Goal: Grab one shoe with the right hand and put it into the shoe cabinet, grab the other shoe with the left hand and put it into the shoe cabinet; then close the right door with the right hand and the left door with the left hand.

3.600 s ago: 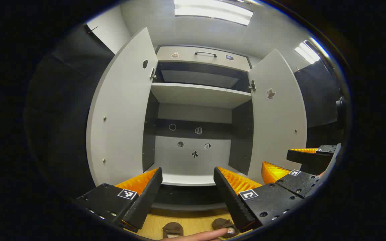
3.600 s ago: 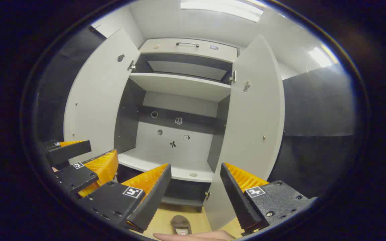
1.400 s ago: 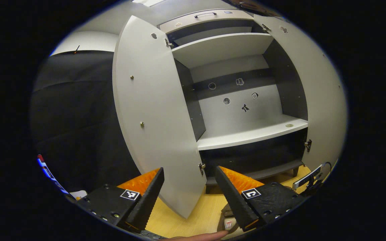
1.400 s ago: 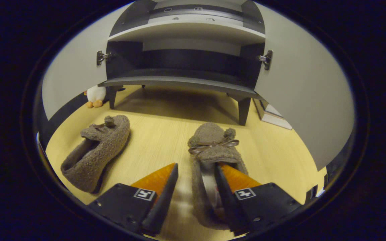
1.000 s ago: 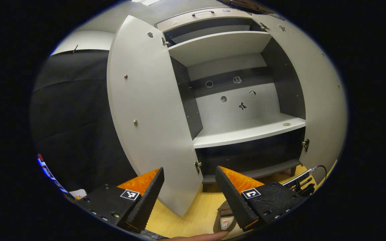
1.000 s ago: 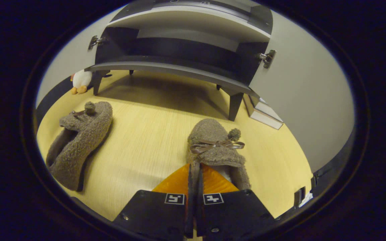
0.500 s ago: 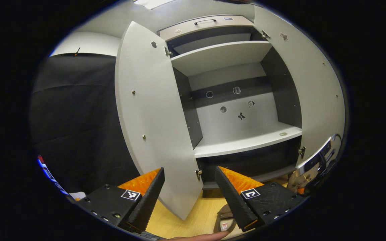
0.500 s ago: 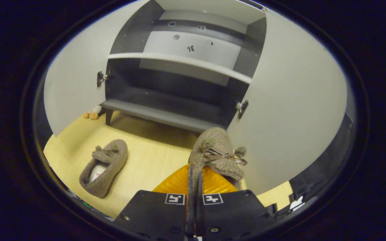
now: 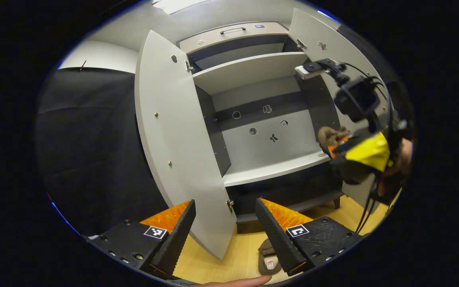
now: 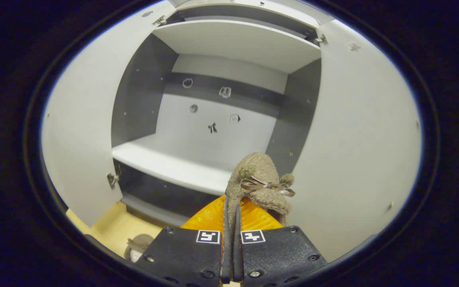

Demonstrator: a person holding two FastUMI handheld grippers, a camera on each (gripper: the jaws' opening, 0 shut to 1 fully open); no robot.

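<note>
So you've got two shoes in play: your right gripper has its fingers pressed together on the edge of one fuzzy brown shoe, held up in front of the open shoe cabinet, level with the white middle shelf. The other shoe sits on the wooden floor just below your left gripper, whose fingers are spread wide with nothing between them. Both doors hang open, the left door and the right door. Two white shelves show inside, plus five little stickers on the back panel.
</note>
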